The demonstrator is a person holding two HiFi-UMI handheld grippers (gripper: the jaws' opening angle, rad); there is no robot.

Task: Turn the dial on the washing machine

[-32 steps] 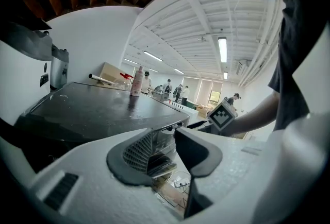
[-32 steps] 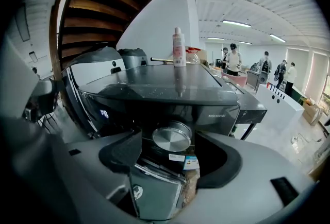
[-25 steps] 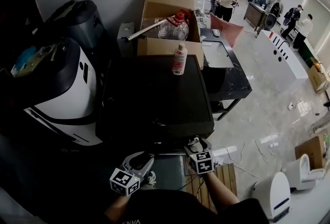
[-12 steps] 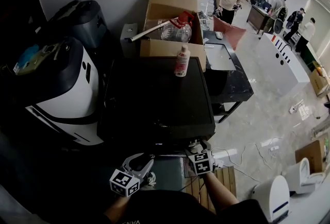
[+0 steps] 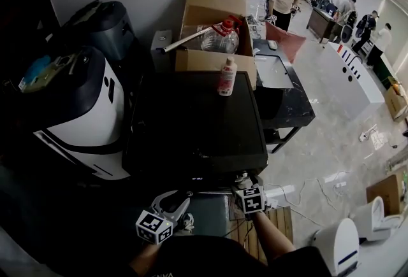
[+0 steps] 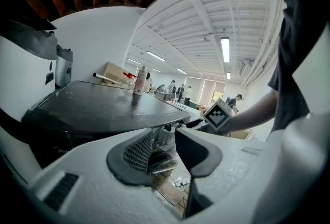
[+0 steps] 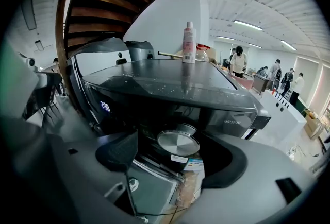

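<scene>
The black washing machine (image 5: 194, 123) fills the middle of the head view, and its front panel lies under the near edge. Its round silver dial (image 7: 178, 142) shows in the right gripper view. My right gripper (image 7: 175, 158) is at the dial, one finger on either side with a gap to each. Its jaws have just been opening and it is open. In the head view the right gripper (image 5: 245, 185) reaches under the front edge. My left gripper (image 5: 175, 200) hangs to its left, in front of the machine. In its own view the left gripper (image 6: 164, 151) is open and holds nothing.
A pink-and-white bottle (image 5: 225, 76) stands at the back of the machine's lid. Behind it is a cardboard box (image 5: 213, 21) with a clear jug. A white-and-black appliance (image 5: 76, 116) stands at the left and a dark sink table (image 5: 280, 91) at the right. A wooden pallet (image 5: 277, 221) lies below.
The head view has drifted slightly. Both grippers keep their places at the machine's front edge.
</scene>
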